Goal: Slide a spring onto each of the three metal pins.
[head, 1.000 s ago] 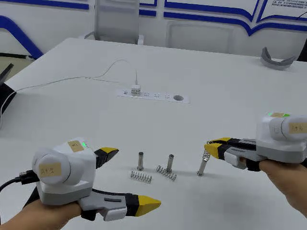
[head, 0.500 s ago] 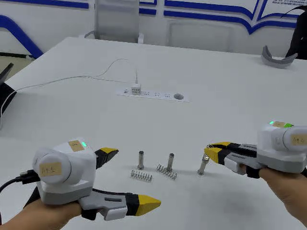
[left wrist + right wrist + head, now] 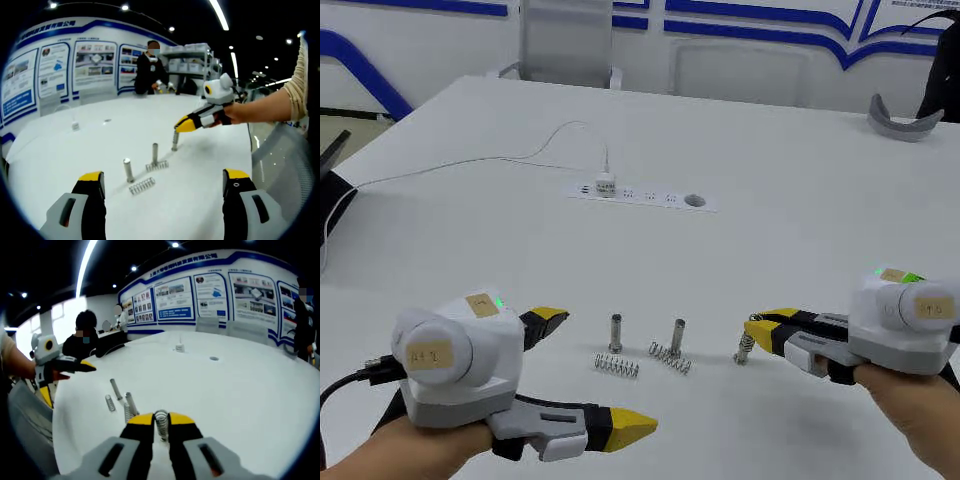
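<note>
Three metal pins stand upright in a row near the front edge of the white bench (image 3: 800, 210): the left pin (image 3: 616, 331), the middle pin (image 3: 677, 336) and the right pin (image 3: 744, 349).

The right gripper (image 3: 758, 329) reaches in from the right with its yellow-tipped fingers (image 3: 142, 420) drawn close together around the third spring (image 3: 161, 423). This spring sits at the top of the right pin. It seems to be threaded over the pin, though the fingers hide how far down it goes.

The left gripper (image 3: 590, 372) hovers low at the front left, short of the row. Its fingers (image 3: 91, 178) are spread wide apart and hold nothing.

A loose spring (image 3: 616, 366) lies flat on the bench just in front of the left pin, apart from it. The second spring (image 3: 669, 357) lies at the foot of the middle pin and touches its base. Neither of these two pins carries a spring.

Farther back on the bench lies a white power strip (image 3: 645, 197) with a plug in it, and a white cable (image 3: 480, 162) runs off to the left.
</note>
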